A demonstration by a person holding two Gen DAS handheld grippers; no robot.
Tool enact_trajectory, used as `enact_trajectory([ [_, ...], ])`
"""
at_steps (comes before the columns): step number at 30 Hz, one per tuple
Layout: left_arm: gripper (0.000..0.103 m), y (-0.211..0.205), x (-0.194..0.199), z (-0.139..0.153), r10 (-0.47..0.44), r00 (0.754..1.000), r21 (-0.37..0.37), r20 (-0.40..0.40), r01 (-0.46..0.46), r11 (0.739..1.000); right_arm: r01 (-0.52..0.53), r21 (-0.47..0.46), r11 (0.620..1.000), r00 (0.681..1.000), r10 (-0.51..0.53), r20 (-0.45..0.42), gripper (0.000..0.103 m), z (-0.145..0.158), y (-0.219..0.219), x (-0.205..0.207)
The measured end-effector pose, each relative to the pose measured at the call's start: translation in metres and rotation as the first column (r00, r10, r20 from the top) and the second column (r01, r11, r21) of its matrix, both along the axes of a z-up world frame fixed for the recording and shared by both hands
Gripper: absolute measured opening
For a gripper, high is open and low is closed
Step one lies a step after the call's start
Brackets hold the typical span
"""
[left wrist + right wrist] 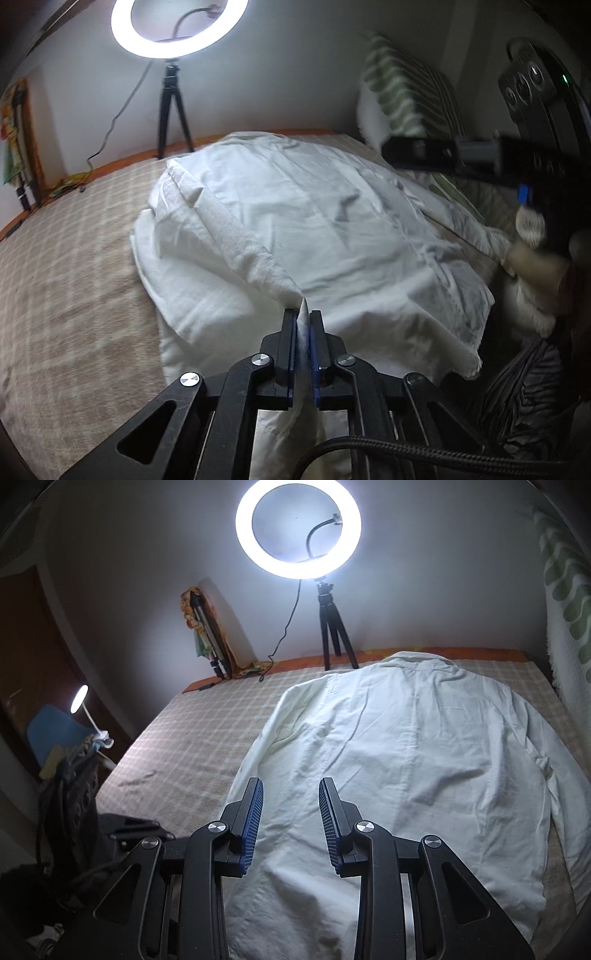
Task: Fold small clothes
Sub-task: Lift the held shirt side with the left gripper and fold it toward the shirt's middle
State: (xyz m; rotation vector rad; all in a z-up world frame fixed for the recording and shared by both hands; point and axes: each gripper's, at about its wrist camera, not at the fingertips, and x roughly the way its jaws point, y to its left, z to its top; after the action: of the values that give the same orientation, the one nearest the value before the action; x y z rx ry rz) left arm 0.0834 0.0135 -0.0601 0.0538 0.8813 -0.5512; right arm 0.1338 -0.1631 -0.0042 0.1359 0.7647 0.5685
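Checked bedspread [192, 723] carries the white shirt [406, 760], spread flat. My left gripper [303, 325] pinches its sleeve [236, 236] to fold inward; right gripper [291, 794] hovers parted, empty.

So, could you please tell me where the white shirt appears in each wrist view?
Left wrist: the white shirt fills the centre, a fold of it pinched in the left gripper.
Right wrist: it spreads over centre and right, beyond the open right gripper.
Shared landmark: the ring light on its tripod.

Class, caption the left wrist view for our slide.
Left claw pinches a white shirt on the bed.
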Motion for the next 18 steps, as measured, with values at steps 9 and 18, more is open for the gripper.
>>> enact_trajectory([
  [9,0.038,0.017,-0.018,-0.001,0.018,1.0,0.015,0.015,-0.018,1.0,-0.023,-0.039,0.999,0.999,0.022,-0.031,0.03,-0.012,-0.006,-0.004],
  [18,0.033,0.064,-0.015,-0.042,0.129,0.977,-0.058,-0.169,-0.141,0.988,-0.097,-0.069,0.993,0.986,0.087,-0.139,0.03,-0.048,0.005,-0.015],
])
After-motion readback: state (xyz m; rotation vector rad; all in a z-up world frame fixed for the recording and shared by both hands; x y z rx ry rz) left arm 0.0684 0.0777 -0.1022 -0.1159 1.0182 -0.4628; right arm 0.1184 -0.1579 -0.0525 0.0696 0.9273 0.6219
